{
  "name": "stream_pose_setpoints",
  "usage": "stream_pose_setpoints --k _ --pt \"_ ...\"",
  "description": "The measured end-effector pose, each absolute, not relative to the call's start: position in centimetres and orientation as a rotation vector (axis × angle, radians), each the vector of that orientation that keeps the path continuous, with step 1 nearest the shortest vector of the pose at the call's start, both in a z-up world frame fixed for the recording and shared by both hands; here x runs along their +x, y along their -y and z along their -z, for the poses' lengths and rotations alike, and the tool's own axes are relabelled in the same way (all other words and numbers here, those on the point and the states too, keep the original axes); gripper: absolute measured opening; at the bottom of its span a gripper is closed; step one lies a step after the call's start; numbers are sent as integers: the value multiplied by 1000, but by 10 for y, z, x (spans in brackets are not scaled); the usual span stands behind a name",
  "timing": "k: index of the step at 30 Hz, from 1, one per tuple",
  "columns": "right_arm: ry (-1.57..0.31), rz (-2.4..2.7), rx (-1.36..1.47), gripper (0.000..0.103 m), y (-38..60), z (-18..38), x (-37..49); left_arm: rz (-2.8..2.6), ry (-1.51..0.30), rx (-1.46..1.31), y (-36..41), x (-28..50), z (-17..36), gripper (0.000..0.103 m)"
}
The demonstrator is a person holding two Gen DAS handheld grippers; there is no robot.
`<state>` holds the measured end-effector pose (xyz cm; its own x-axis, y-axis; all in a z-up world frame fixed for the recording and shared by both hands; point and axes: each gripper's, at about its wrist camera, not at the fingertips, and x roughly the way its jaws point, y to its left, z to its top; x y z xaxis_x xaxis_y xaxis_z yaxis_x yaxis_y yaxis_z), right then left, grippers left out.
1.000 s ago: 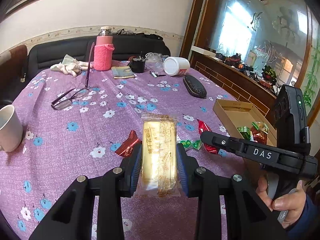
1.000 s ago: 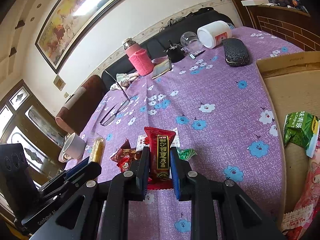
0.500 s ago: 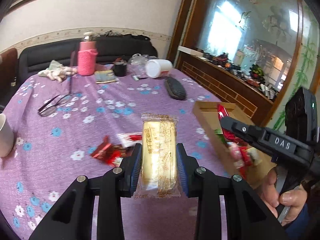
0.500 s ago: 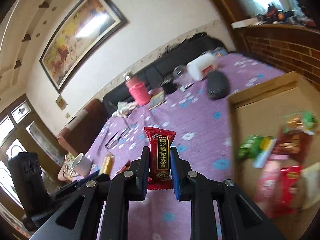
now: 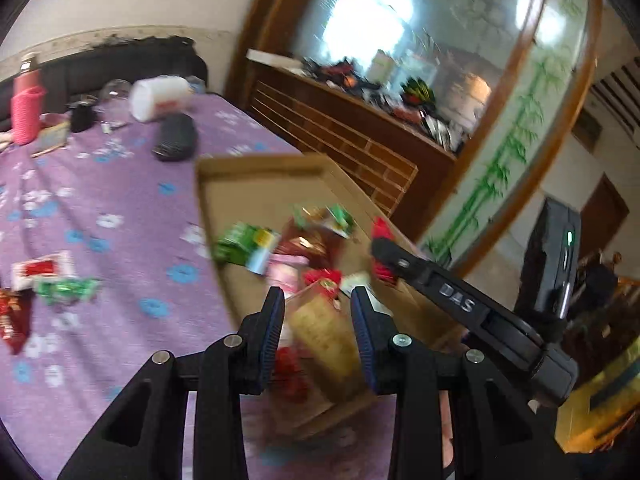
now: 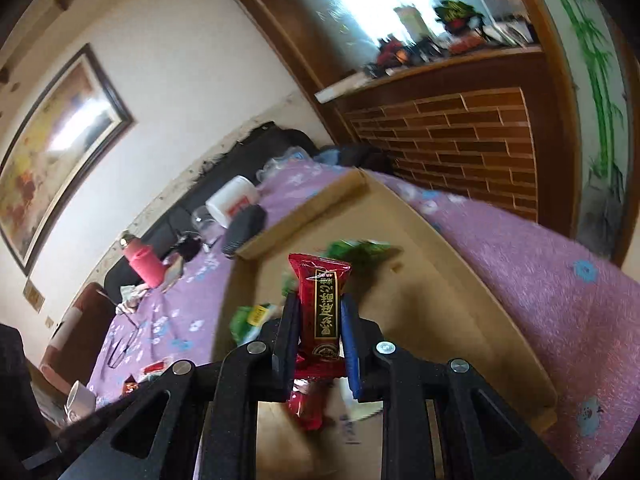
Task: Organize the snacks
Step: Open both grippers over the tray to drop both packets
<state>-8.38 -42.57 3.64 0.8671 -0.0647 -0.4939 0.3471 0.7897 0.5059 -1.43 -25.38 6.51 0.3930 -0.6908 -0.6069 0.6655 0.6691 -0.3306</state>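
My left gripper [image 5: 318,320] is shut on a yellow cake bar [image 5: 324,336] in clear wrap, which looks blurred and tilted between the blue pads. It hangs over the near end of an open cardboard box [image 5: 248,184] that holds several snack packs, among them a green one [image 5: 244,244]. My right gripper [image 6: 320,320] is shut on an upright red snack bar [image 6: 324,304] above the same cardboard box [image 6: 420,280]. In the left wrist view the right gripper's finger [image 5: 440,292] reaches in from the right with the red bar [image 5: 382,232] at its tip.
Loose snacks lie on the purple flowered cloth left of the box: a red-and-white pack [image 5: 40,268], a green one [image 5: 66,288], a dark red one [image 5: 12,320]. Further back are a black case [image 5: 176,142], a white jar [image 5: 160,96] and a pink bottle [image 5: 26,116]. A wooden sideboard [image 5: 340,136] runs behind the box.
Both grippers have swung right, from above the tablecloth to above the cardboard box. Each has kept its snack; the yellow bar now looks tilted.
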Motion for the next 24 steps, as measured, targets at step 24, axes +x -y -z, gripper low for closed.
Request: stream_pose_setpoints --k 24 --pt "-478 272 615 37 431 -34 -81 816 -803 3 256 -13 -60 33"
